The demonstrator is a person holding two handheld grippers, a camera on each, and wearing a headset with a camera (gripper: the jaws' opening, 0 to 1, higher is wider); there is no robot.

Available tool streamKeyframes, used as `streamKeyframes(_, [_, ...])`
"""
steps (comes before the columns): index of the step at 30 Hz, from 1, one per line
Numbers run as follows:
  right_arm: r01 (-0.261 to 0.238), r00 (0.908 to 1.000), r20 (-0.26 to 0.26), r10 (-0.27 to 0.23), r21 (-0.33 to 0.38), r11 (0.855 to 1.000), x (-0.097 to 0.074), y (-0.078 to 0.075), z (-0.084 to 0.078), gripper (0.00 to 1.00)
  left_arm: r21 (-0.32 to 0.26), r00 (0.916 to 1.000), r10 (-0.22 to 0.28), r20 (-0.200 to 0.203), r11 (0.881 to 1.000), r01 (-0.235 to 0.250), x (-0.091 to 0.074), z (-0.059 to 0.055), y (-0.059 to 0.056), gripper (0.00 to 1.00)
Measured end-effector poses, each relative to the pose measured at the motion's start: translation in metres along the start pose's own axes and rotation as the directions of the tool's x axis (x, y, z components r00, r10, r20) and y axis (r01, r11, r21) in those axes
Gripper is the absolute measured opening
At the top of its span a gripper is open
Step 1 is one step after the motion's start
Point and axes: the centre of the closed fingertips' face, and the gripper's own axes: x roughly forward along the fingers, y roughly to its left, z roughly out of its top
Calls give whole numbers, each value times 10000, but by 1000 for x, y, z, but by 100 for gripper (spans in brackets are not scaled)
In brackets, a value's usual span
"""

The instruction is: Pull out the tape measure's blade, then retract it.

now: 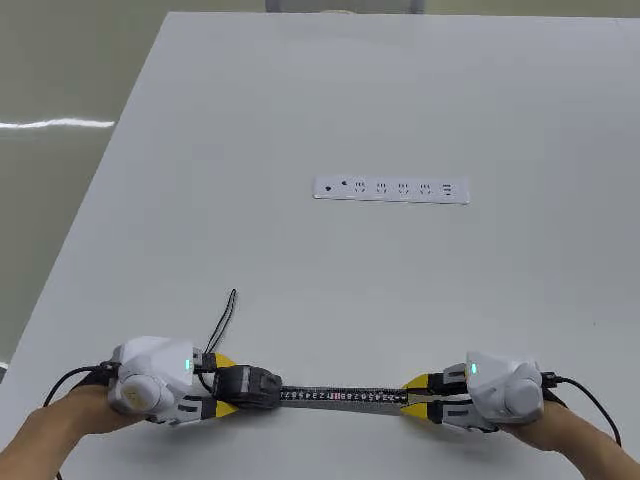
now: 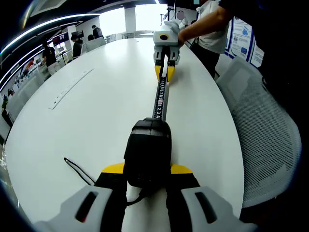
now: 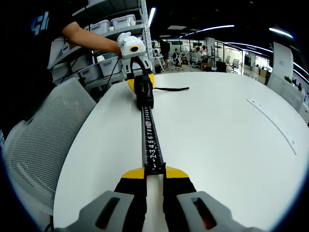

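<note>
A black tape measure case [image 1: 250,386] [image 2: 148,152] rests on the white table near its front edge, with my left gripper [image 1: 222,385] [image 2: 147,170] shut on its sides. Its dark blade [image 1: 342,396] [image 2: 161,95] [image 3: 149,140], printed with numbers, stretches to the right just above the table. My right gripper [image 1: 412,396] [image 3: 155,170] is shut on the blade's end hook. In the right gripper view the case [image 3: 144,92] sits far up the blade, in the left gripper [image 3: 139,84]. A thin black wrist strap [image 1: 222,320] [image 2: 77,169] [image 3: 171,89] trails from the case across the table.
A flat white power strip [image 1: 391,189] [image 2: 70,87] [image 3: 273,121] lies at the middle of the white table [image 1: 330,110]. A grey mesh chair [image 2: 265,125] [image 3: 43,145] stands just off the table's near edge. Shelves with bins and desks fill the room behind.
</note>
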Motion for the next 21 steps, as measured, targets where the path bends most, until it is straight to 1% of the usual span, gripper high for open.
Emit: streamKeyframes(21, [60, 9999, -117, -59, 56, 10000, -12, -1, -9, 9, 70, 10000, -78, -44, 9999, 79, 0, 0, 0, 27])
